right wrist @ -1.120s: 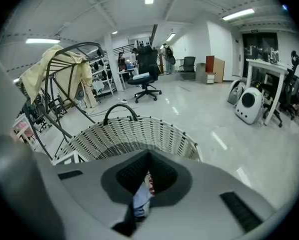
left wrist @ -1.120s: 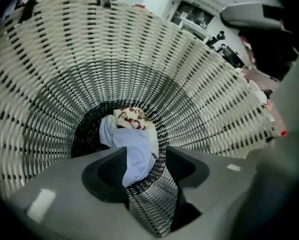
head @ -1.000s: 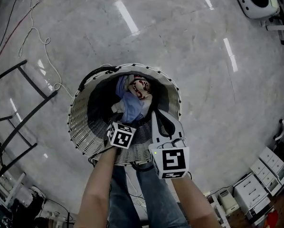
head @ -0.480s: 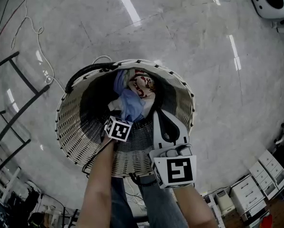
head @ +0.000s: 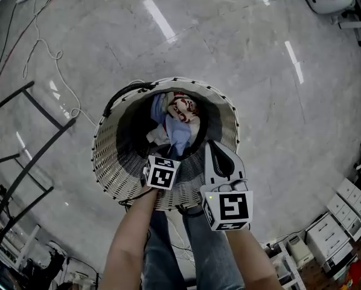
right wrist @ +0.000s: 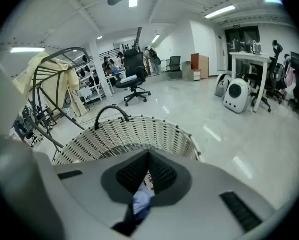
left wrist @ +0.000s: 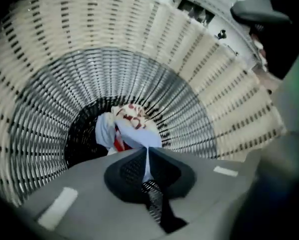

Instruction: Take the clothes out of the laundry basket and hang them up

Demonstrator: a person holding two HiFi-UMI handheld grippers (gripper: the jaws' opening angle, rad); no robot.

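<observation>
The person's left forearm [head: 131, 237] is reaching straight down into the wicker laundry basket [head: 117, 171]. It is carrying the left gripper [left wrist: 148, 149] past the near rim, so that only its marker cube [head: 162, 173] is showing in the head view. Its fingers are pressing together on the near edge of the blue garment [head: 175, 128], with a pale strip of that cloth showing between them. The right gripper [head: 213, 146] is hovering just above the basket's near right rim, angled down toward the clothes. Its fingers are closing tip to tip on nothing (the cloth glimpsed behind them is lying lower, inside the basket). The blue garment is lying crumpled at the basket's bottom, touching a white piece with red print [head: 184, 109] on its far side. The basket is standing upright on the glossy grey surface [head: 259, 101].
</observation>
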